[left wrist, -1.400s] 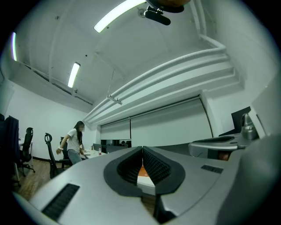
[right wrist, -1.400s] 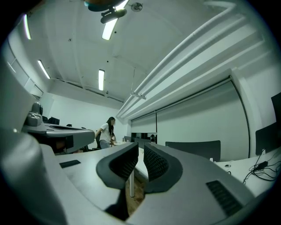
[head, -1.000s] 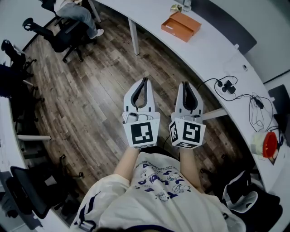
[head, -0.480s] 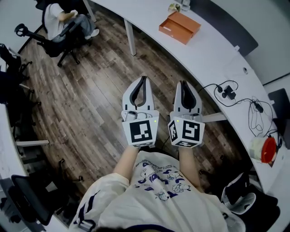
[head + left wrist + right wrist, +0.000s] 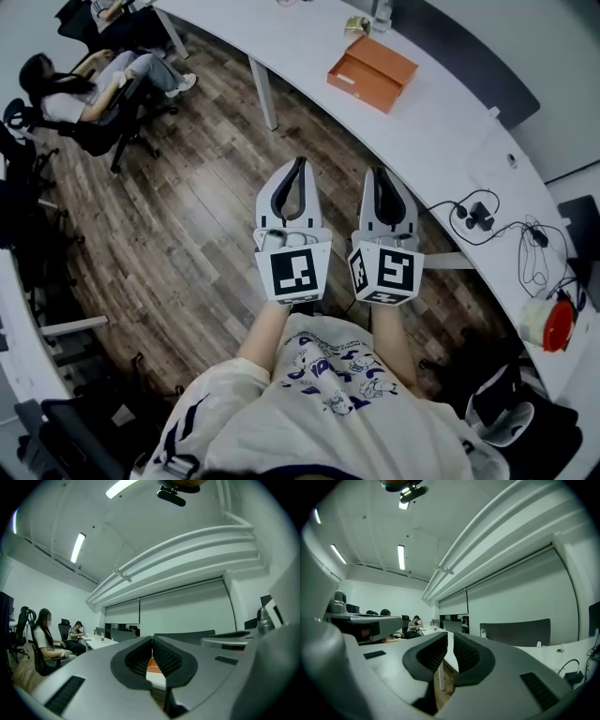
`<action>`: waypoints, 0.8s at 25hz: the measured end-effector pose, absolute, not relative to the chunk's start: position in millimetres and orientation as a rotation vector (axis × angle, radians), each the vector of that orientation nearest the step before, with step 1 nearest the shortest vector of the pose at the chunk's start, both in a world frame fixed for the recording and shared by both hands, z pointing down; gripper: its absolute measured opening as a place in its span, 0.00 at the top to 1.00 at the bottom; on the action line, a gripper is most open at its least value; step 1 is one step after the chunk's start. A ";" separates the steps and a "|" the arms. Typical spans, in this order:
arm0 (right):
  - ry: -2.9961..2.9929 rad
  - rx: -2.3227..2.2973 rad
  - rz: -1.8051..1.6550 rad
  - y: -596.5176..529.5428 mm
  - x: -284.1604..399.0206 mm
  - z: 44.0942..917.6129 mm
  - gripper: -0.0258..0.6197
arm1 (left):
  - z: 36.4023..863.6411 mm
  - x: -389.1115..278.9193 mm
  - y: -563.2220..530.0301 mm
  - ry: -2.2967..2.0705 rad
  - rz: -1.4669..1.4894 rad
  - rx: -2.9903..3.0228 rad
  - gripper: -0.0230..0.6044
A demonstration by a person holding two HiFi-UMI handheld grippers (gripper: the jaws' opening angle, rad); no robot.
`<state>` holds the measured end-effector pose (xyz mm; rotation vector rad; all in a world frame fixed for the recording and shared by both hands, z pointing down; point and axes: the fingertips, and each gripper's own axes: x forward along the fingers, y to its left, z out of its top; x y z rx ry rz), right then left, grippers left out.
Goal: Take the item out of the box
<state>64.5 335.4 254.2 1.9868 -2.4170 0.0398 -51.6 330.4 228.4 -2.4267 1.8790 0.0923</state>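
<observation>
1. Head view: since a second ago the orange box (image 5: 372, 72) has slid lower in the picture, and a seated person (image 5: 70, 94) has appeared at the left. We count one box on the white desk (image 5: 441, 122), closed, contents hidden, well ahead of the left gripper (image 5: 296, 167) and right gripper (image 5: 378, 173).
2. Left gripper view: jaws closed, empty; only an orange sliver of the box shows behind them.
3. Right gripper view: jaws together, gripping nothing.

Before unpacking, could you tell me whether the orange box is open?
It looks shut: the orange box shows an unbroken flat lid, no contents visible.
</observation>
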 end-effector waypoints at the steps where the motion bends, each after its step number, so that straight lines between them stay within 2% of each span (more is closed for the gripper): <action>1: -2.412 1.992 0.037 325.6 63.0 252.8 0.87 | 227.0 -52.9 320.0 1.872 0.098 -2.432 0.93; 20: -2.323 2.041 0.030 193.3 34.5 259.1 0.87 | 231.1 -78.5 180.1 1.799 0.130 -2.520 0.93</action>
